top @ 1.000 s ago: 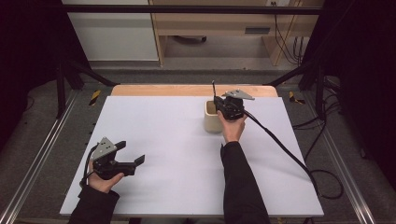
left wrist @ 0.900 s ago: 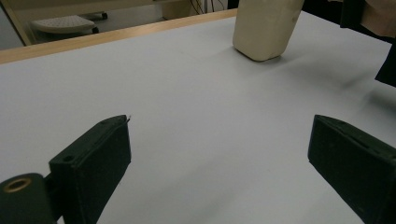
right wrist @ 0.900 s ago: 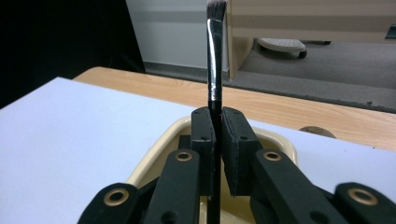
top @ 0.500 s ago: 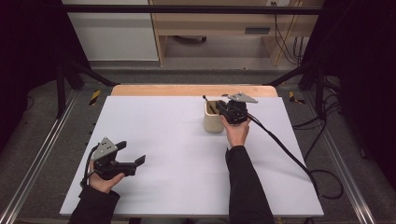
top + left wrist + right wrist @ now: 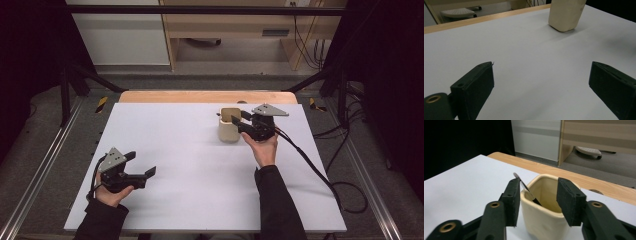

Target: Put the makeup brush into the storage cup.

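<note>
A cream cup (image 5: 229, 131) stands on the white tabletop (image 5: 190, 150), right of centre toward the back. My right gripper (image 5: 239, 119) is right beside it, open, with its jaws over the cup's rim. In the right gripper view the cup (image 5: 544, 220) sits just below the open right gripper (image 5: 539, 188). A thin utensil with a shiny handle (image 5: 524, 186) leans inside against the rim, next to one jaw. My left gripper (image 5: 142, 164) rests open near the front left, holding nothing. From the left gripper (image 5: 541, 82) the cup (image 5: 565, 15) is far off.
A wooden strip (image 5: 200, 96) runs along the table's far edge. A black cable (image 5: 310, 165) trails from the right gripper off the right side. Metal frame rails (image 5: 45, 165) flank the table. Wide bare tabletop lies between the two grippers.
A second ago the right gripper held the thin utensil upright above the cup. It tilted, then the jaws opened; it now leans in the cup. The left gripper stayed put.
</note>
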Available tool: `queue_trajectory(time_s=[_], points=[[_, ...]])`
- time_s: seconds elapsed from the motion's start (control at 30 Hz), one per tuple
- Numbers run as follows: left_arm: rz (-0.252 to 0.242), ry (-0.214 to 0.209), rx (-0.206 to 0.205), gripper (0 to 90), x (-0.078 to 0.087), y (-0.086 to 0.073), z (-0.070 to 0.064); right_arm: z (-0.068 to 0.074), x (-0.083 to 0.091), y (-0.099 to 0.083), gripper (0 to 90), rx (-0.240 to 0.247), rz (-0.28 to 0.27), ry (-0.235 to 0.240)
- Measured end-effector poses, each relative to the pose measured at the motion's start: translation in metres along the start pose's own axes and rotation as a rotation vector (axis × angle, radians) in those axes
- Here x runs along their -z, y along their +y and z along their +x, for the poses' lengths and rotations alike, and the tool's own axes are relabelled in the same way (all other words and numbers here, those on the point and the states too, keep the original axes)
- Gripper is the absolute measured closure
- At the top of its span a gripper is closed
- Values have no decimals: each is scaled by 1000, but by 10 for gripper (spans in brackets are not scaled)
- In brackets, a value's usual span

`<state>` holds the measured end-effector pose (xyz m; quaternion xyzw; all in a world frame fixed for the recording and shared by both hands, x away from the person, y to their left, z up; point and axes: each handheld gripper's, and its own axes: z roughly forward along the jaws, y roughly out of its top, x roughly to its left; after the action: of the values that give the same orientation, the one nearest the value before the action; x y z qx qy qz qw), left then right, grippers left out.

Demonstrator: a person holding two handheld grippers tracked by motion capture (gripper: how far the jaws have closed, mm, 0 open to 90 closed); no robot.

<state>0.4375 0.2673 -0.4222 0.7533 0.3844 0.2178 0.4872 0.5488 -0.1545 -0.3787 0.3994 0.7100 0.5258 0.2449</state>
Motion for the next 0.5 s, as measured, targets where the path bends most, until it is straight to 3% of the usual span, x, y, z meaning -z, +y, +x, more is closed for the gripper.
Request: queue_trajectory(time_s=[0.17,0.4,0.5], points=[[1,1,0,55,0,0,0,5,21,-4,372,28,10,38],[1,2,0,55,0,-1,0,4,40,-11,313,24,9,46],[1,2,2,55,0,-1,0,3,55,-15,270,-1,-24,56]])
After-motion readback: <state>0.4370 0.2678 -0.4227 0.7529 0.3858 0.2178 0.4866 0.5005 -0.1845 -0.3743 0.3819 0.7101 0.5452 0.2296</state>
